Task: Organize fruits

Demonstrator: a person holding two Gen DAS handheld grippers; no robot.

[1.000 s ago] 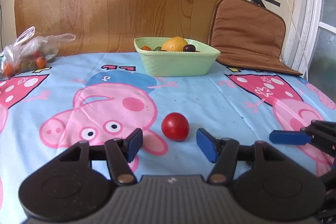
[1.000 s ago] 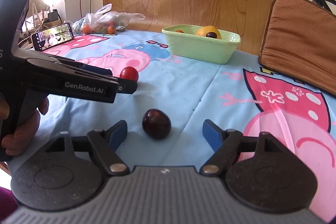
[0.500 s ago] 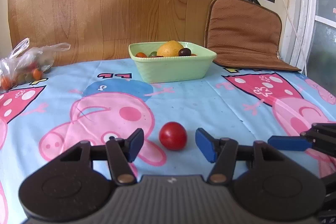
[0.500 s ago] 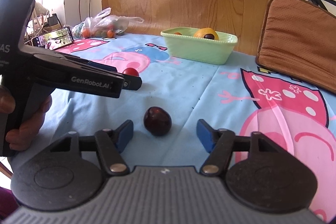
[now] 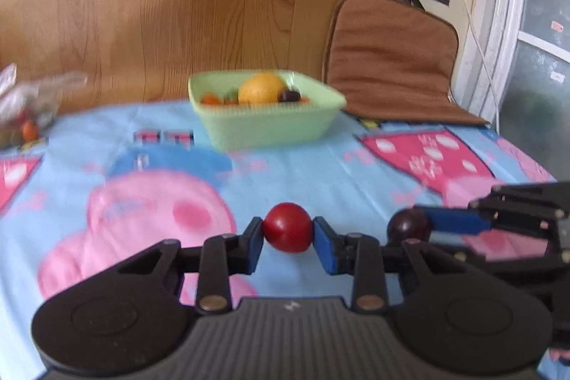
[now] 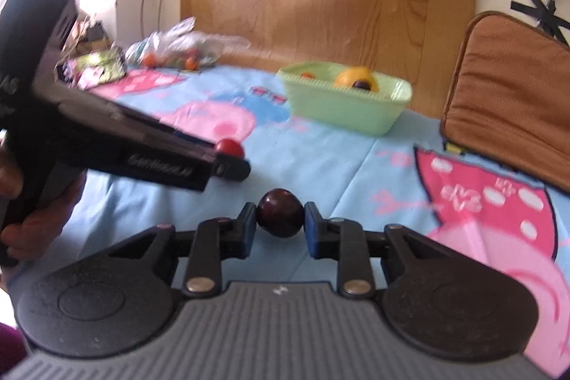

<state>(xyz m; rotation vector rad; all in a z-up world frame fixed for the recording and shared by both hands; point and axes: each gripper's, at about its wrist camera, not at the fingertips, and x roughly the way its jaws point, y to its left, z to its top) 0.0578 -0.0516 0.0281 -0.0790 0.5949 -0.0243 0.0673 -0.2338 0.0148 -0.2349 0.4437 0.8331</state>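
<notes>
My left gripper (image 5: 288,239) is shut on a red tomato (image 5: 288,226), held just above the blue cartoon tablecloth. My right gripper (image 6: 280,227) is shut on a dark plum (image 6: 280,212), also lifted slightly. In the left wrist view the plum (image 5: 408,224) shows at the right, pinched by the right gripper's blue fingers (image 5: 452,223). In the right wrist view the tomato (image 6: 231,146) peeks out behind the left gripper's body. A green bowl (image 5: 270,127) with an orange and small fruits stands at the far middle of the table; it also shows in the right wrist view (image 6: 342,113).
A plastic bag of small fruits (image 5: 25,116) lies far left; it also shows in the right wrist view (image 6: 178,52). A brown cushion (image 5: 395,59) leans at the far right. A phone (image 6: 101,66) lies at the left edge. A wooden board stands behind the table.
Both grippers have closed, the left on the tomato and the right on the plum, and both fruits have risen off the cloth. The views are blurred from motion.
</notes>
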